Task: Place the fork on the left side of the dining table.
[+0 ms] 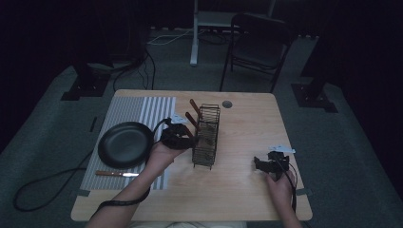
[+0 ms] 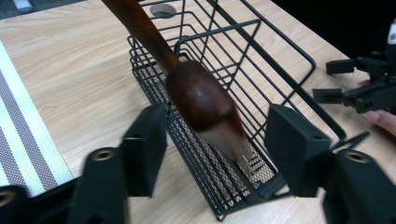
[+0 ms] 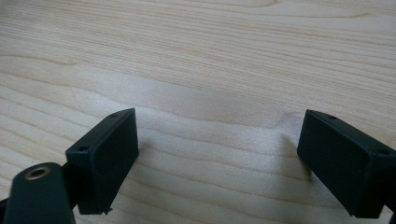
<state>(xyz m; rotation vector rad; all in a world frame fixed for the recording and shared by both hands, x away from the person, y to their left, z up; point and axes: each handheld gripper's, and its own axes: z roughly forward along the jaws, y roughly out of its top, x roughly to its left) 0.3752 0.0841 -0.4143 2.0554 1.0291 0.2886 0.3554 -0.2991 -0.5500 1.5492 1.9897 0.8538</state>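
Counter [image 1: 237, 190]: light wood, no readable brand, label or writing anywhere. Striped mat [image 1: 128, 109] covers its 9 o'clock side; black pan [image 1: 126, 145] sits on the mat, a wooden-handled knife [image 1: 116, 174] just at the pan's 6 o'clock. Black wire rack [image 1: 206, 135] stands near counter centre. Two wooden-handled utensils stick up from the rack's 10 o'clock corner. Left gripper [image 2: 215, 154] at the rack's 9 o'clock: fingers about half spread, one wooden handle [image 2: 201, 100] between them, pads not pressing it; its tip hangs over the rack's mesh floor. Right gripper [image 3: 217, 158] at 4 o'clock of the rack, well apart: fingers wide, bare counter between them.
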